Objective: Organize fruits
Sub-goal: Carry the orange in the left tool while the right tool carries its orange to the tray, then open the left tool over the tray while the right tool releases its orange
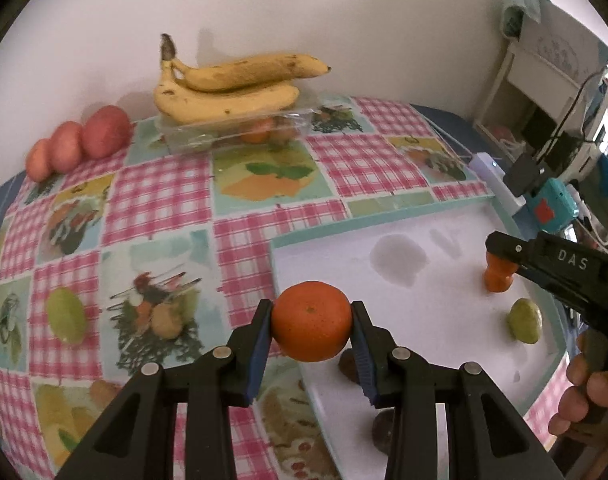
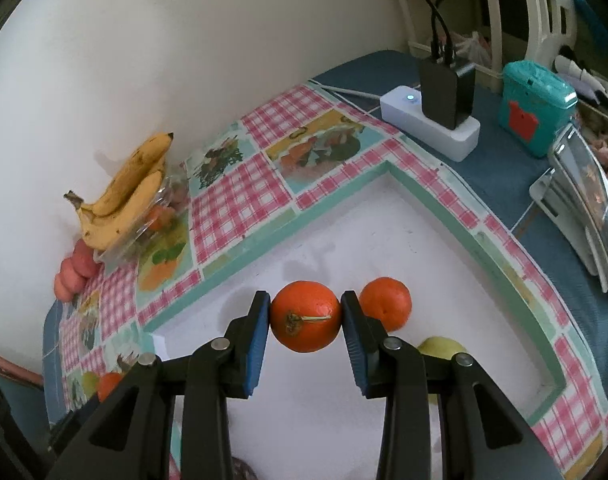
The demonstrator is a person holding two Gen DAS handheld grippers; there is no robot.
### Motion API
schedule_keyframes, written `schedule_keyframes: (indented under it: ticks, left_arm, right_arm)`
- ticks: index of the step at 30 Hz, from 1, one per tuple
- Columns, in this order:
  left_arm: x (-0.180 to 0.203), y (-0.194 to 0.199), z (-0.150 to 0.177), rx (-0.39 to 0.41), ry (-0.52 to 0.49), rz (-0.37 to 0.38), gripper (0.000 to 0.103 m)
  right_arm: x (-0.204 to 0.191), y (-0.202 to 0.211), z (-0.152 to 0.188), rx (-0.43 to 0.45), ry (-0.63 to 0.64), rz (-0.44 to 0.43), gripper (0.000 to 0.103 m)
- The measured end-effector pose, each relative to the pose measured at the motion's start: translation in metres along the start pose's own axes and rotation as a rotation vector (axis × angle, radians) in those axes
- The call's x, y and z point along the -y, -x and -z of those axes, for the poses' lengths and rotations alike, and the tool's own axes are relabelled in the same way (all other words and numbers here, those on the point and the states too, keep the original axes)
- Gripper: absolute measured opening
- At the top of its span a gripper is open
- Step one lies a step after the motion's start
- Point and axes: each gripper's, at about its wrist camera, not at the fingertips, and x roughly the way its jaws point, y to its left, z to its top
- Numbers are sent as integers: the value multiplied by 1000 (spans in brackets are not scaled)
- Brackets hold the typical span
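My left gripper (image 1: 311, 322) is shut on an orange mandarin (image 1: 311, 320) and holds it over the near left edge of the white mat (image 1: 444, 320). My right gripper (image 2: 305, 320) is shut on another mandarin (image 2: 306, 322) above the white mat (image 2: 304, 248); it shows in the left wrist view (image 1: 498, 270) at the mat's right side. A second mandarin (image 2: 386, 308) lies on the mat beside it. A green fruit (image 1: 525, 321) lies on the mat near the right gripper. Two dark fruits (image 1: 348, 364) lie partly hidden under my left fingers.
Bananas (image 1: 232, 88) rest on a clear plastic box (image 1: 240, 132) of fruit by the wall. Three red apples (image 1: 80, 142) sit at the far left. A white power strip (image 2: 428, 122), a teal box (image 2: 536, 108) and a phone on a stand (image 2: 584, 208) stand to the right.
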Motion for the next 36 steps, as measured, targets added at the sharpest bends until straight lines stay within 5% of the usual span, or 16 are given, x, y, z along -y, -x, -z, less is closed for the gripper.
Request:
schedule_keyframes:
  ticks: [36]
  left_arm:
    - [19,-53,-2,-80,-64,3,41]
  right_arm:
    - [-18,-52,7,-59,140,69,38]
